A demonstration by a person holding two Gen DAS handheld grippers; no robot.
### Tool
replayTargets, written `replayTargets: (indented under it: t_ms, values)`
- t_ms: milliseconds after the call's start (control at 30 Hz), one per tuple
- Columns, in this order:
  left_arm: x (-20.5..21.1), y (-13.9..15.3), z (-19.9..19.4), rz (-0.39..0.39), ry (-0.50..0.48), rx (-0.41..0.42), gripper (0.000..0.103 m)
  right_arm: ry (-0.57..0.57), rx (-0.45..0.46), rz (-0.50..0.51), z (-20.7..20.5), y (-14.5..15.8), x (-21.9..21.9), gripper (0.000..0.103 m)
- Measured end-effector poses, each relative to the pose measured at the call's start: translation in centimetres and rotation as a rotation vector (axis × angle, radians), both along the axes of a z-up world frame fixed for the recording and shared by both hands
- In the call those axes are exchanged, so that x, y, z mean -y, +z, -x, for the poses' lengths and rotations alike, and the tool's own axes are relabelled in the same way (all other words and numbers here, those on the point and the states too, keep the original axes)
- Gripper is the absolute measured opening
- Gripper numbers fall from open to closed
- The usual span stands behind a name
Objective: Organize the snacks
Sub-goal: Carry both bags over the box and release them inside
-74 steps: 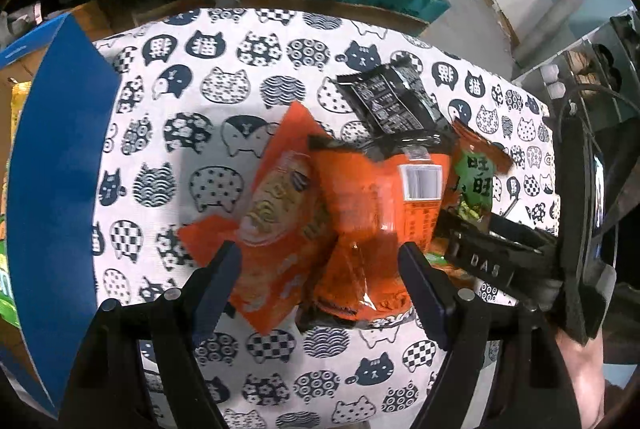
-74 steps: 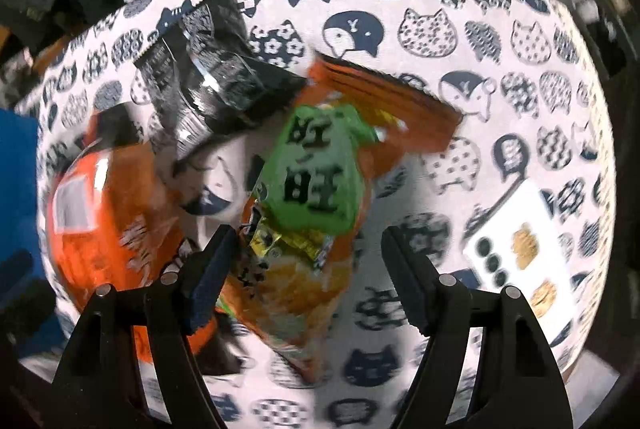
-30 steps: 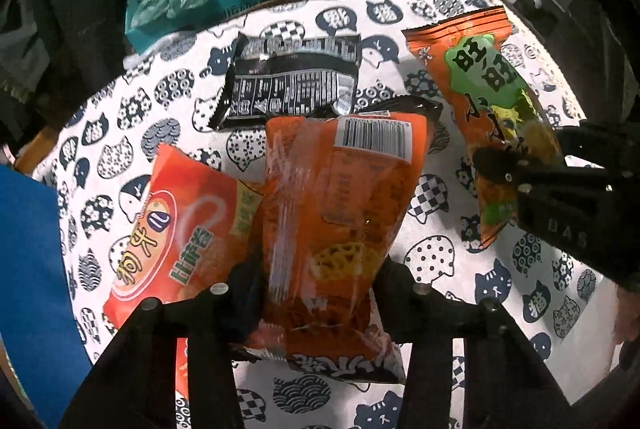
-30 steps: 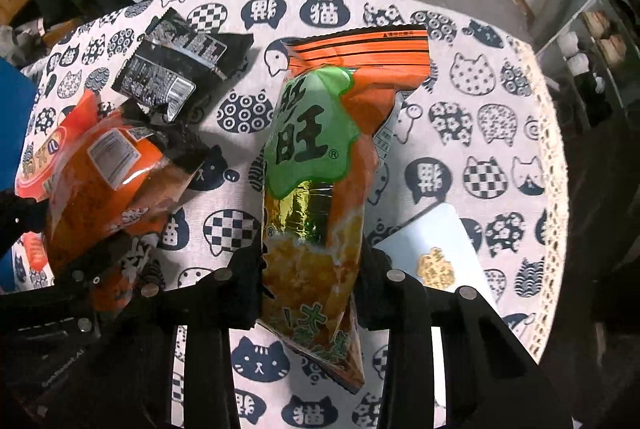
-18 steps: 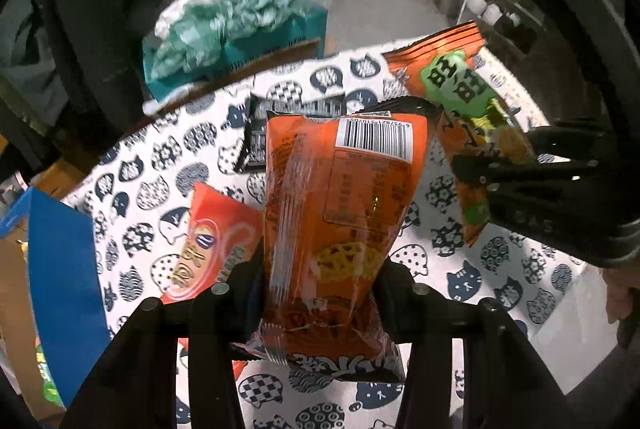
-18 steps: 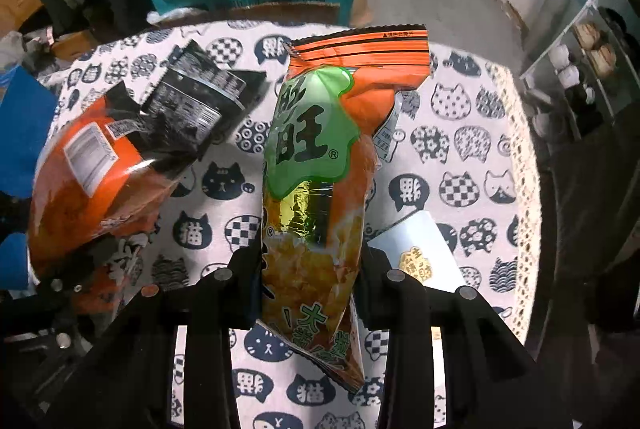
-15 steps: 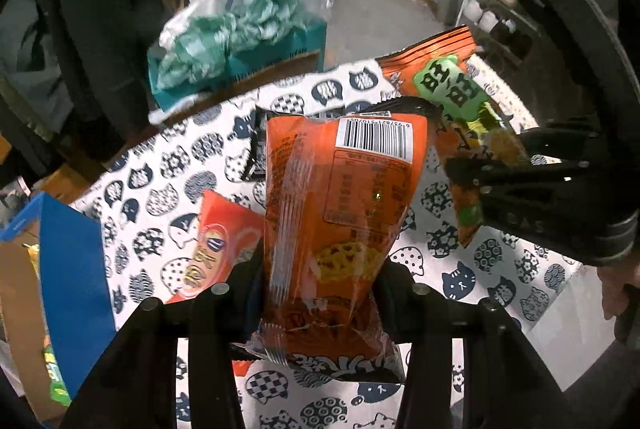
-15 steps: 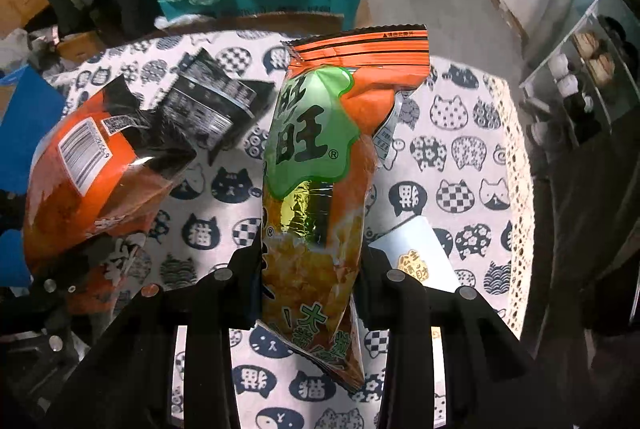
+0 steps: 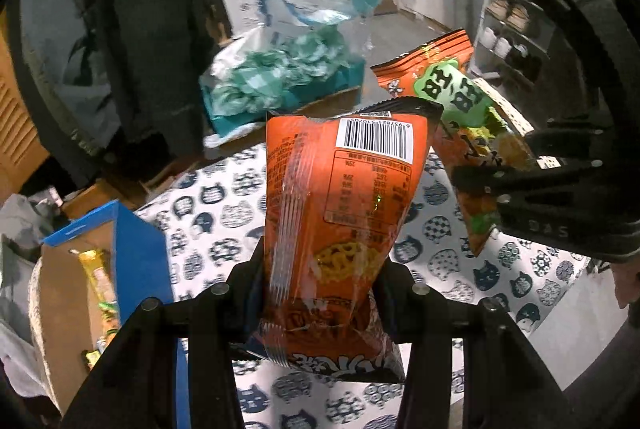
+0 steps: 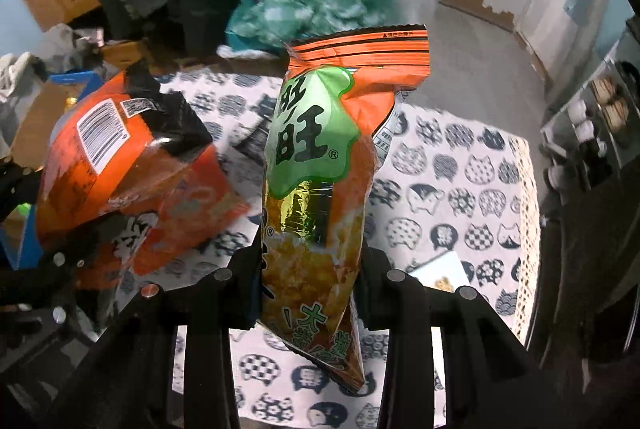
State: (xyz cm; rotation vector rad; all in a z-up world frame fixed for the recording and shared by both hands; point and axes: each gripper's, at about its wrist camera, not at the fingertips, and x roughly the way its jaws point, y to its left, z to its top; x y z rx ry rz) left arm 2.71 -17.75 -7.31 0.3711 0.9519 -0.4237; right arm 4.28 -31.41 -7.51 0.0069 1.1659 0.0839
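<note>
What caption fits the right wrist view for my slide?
Right gripper holds an orange-and-green snack bag upright above the cat-print tablecloth.

At the centre of the left wrist view, the orange snack bag [image 9: 340, 213] carries a white barcode panel and a black top edge. At the centre of the right wrist view, the orange-and-green packet [image 10: 320, 181] shows a green patch with black characters and a gold foil band. The tabletop [image 9: 212, 221] wears white cloth with navy cat faces. At lower left, the box [image 9: 140, 269] is blue.
</note>
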Motion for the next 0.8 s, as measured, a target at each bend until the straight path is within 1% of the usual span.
replayTargets:
  t_ms: [167,367,533,800]
  values:
    - [-3.3,1.5,-0.4,0.004,0.041,0.04,0.047,0.042,0.022,-0.01,-0.6,1.2,-2.3,0.034]
    - [-7.7,2.5,-1.1,0.021,0.104,0.039,0.047,0.099,0.039,-0.031,-1.6,2.3,-5.7,0.034]
    - [-11.3,3.0,-1.4,0.018,0.157,0.052,0.047,0.149,0.046,-0.055,-2.6,2.8,-8.6,0.034]
    - [-18.0,3.5,-1.8,0.04,0.249,0.054,0.047,0.248,0.041,-0.072,-4.4,3.2,-14.7,0.034]
